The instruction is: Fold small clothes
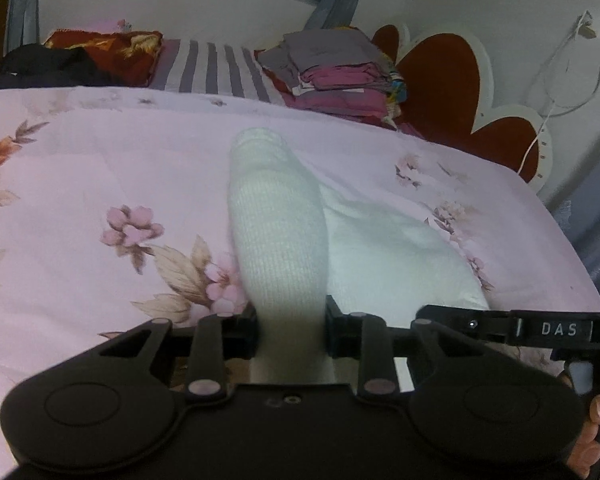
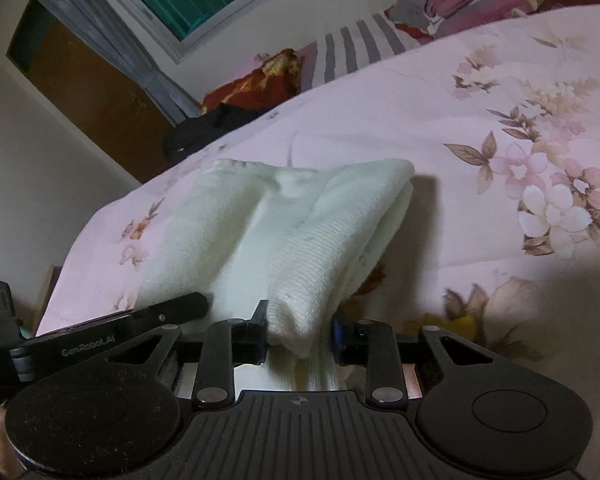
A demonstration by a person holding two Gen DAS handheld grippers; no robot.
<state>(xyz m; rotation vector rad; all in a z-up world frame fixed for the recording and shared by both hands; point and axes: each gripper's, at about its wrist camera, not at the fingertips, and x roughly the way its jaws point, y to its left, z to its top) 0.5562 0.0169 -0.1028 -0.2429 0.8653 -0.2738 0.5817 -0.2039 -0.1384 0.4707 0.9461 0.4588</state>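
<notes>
A white knitted garment point(image 1: 276, 216) lies on the pink floral bedspread point(image 1: 100, 168), its near edge raised off the bed. My left gripper point(image 1: 291, 328) is shut on a bunched fold at that edge, and the cloth runs away from the jaws in a ridge. In the right wrist view the same white garment point(image 2: 260, 220) shows as two soft ridges. My right gripper point(image 2: 300, 332) is shut on the near end of the right-hand ridge, lifted above the bedspread point(image 2: 460, 100). Each grip hides the cloth directly under it.
A stack of folded clothes point(image 1: 336, 76) sits at the back by a red heart-shaped headboard point(image 1: 440, 76). A striped pillow point(image 1: 212, 68), a red patterned cloth point(image 1: 112, 52) and a black cloth point(image 1: 48, 66) lie beyond. A black bar marked DAS point(image 1: 560, 328) crosses the right edge.
</notes>
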